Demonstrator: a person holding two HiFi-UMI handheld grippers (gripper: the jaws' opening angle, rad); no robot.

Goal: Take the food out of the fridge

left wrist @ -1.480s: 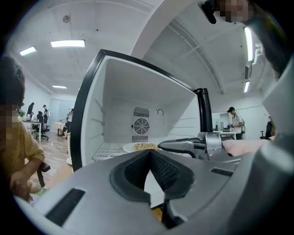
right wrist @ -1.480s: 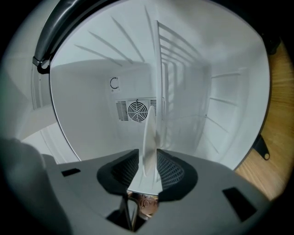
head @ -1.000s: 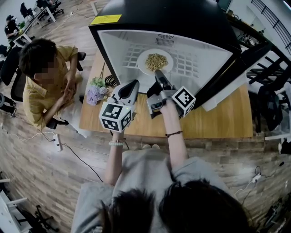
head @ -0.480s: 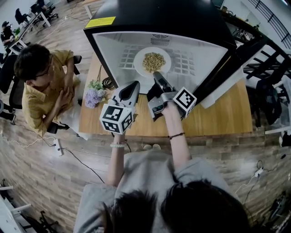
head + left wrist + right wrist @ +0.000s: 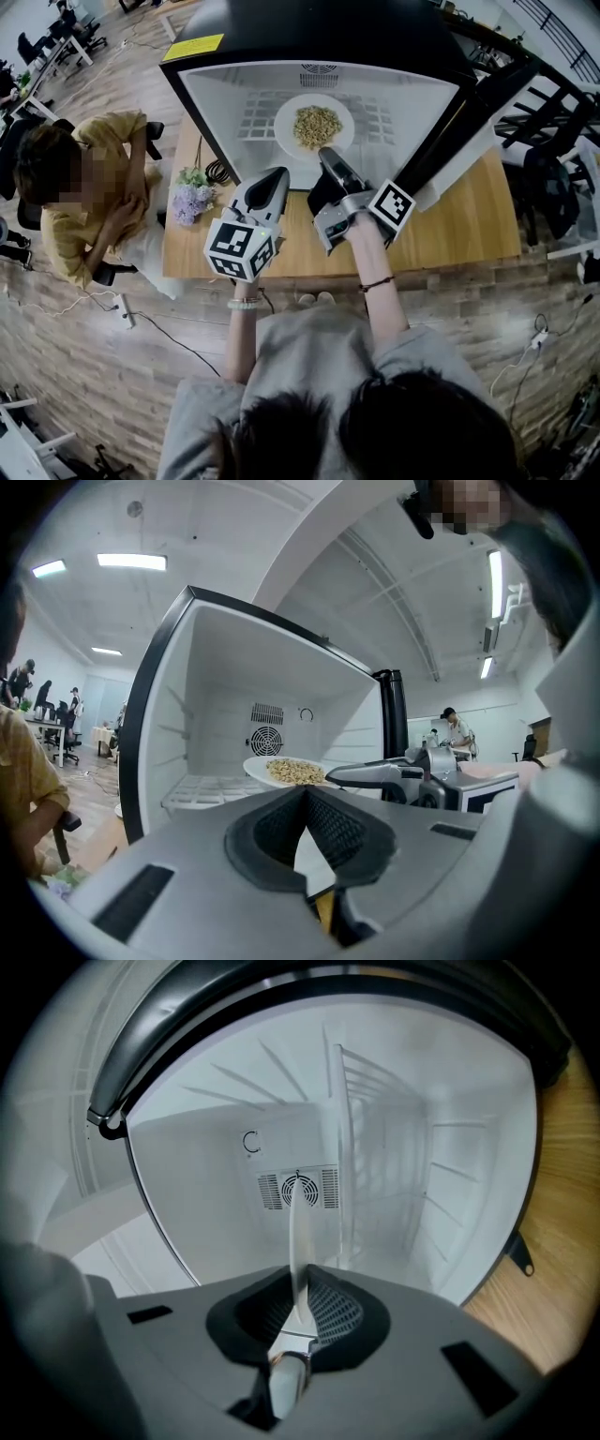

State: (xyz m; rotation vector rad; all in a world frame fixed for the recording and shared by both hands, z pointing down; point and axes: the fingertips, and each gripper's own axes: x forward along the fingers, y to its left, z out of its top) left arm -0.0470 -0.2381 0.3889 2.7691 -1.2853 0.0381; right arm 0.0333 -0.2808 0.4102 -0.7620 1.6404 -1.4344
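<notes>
A small black fridge [image 5: 192, 89] stands open on a wooden table [image 5: 469, 234]. On its wire shelf is a white plate [image 5: 284, 120] heaped with tan food [image 5: 317, 125]. My right gripper [image 5: 328, 156] reaches into the opening and is shut on the plate's near rim. In the right gripper view the rim [image 5: 298, 1227] runs edge-on between the pads of the right gripper [image 5: 300, 1309]. My left gripper [image 5: 277, 174] hovers just outside the opening, shut and empty. The left gripper view shows the plate [image 5: 258, 769], the food [image 5: 292, 771] and the right gripper [image 5: 349, 775] past the left gripper [image 5: 305, 794].
The fridge door [image 5: 469, 122] hangs open on the right. A bunch of purple flowers [image 5: 190, 199] and a black cable [image 5: 221, 172] lie on the table's left end. A person in a yellow shirt [image 5: 80, 202] sits left of the table.
My right gripper, at the plate's rim, has shifted slightly toward me and to the right. The left gripper has stayed put. The seated person has bent their head.
</notes>
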